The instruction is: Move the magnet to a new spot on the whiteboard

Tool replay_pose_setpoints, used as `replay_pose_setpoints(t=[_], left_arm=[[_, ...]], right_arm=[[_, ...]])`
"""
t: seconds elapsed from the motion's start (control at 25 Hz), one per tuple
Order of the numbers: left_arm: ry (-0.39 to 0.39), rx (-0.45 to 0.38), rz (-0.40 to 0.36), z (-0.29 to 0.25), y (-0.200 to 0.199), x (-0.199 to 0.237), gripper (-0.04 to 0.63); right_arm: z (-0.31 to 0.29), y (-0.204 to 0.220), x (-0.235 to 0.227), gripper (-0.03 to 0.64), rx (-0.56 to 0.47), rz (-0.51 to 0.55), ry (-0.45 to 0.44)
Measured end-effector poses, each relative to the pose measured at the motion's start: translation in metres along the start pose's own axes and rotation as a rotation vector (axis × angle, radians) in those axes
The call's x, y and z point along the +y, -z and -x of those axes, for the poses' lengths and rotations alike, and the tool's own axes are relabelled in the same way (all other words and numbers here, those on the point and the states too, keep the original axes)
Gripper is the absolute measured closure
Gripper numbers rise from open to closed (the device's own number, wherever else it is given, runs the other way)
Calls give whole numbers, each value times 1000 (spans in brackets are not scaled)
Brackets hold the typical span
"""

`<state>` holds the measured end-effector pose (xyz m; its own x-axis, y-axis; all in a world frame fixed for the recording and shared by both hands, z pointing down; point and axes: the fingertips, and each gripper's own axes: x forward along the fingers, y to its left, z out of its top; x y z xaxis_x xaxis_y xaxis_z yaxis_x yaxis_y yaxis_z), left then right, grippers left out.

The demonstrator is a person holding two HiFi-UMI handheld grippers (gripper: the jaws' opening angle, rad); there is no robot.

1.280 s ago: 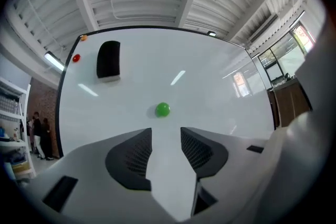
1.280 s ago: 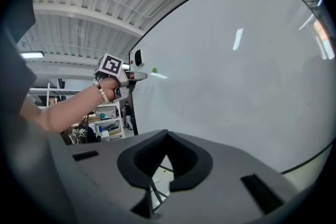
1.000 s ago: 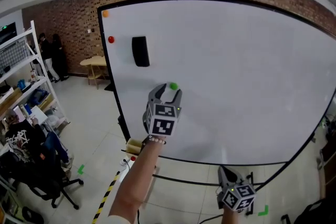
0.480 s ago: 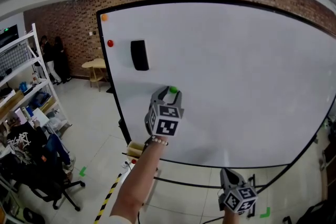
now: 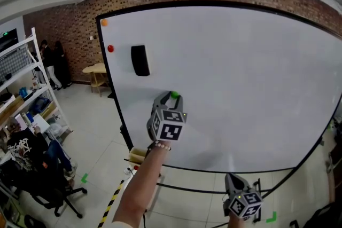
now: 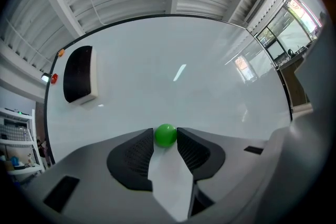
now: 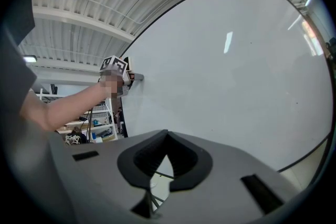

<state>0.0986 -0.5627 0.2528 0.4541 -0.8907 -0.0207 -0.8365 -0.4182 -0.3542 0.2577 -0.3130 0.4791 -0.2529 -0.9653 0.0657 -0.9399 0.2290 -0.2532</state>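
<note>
A small green ball magnet (image 6: pixel 166 135) sticks to the large whiteboard (image 5: pixel 240 77), low on its left half. My left gripper (image 6: pixel 166 136) points level at the board. Its jaws have just been closing, and both dark pads (image 6: pixel 137 152) now press on the sides of the magnet. From the head view the magnet (image 5: pixel 174 95) peeks out above the left gripper (image 5: pixel 171 97). My right gripper (image 5: pixel 230 176) hangs low below the board's bottom edge, shut with nothing in it. In the right gripper view its tips (image 7: pixel 167 132) meet.
A black eraser (image 5: pixel 140 60), a red magnet (image 5: pixel 110 48) and an orange magnet (image 5: pixel 104 22) sit at the board's upper left. Shelving (image 5: pixel 21 93) and a seated person (image 5: pixel 21 144) are at the far left. The brick wall (image 5: pixel 69 24) lies behind.
The left gripper's jaws have narrowed onto the green magnet. Both hands stay nearly where they were.
</note>
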Motion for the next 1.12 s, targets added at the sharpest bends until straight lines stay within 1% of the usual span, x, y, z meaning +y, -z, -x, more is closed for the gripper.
replay_pose_setpoints(t=[0.36, 0.48, 0.56, 0.68, 0.84, 0.92, 1.0, 1.12], left_arm=[[-17, 18, -10, -1, 0, 3, 472], [-5, 19, 9, 6, -1, 0, 472], [13, -2, 35, 21, -8, -4, 472], [51, -35, 107, 62, -11, -3, 472], [80, -46, 221, 127, 12, 0, 472], [82, -26, 267, 152, 35, -1, 472], [79, 9, 316, 175, 67, -5, 472], [74, 71, 394, 210, 118, -24, 472]], right_arm=[[4, -2, 6, 606, 5, 1, -10], [10, -2, 10, 606, 10, 5, -21], [15, -4, 10, 606, 6, 5, -28], [15, -4, 19, 606, 4, 1, -44], [7, -5, 39, 606, 10, 17, -87], [-5, -12, 48, 606, 9, 33, -115], [-17, -14, 56, 606, 17, 49, -138], [-24, -12, 63, 606, 31, 61, -161]])
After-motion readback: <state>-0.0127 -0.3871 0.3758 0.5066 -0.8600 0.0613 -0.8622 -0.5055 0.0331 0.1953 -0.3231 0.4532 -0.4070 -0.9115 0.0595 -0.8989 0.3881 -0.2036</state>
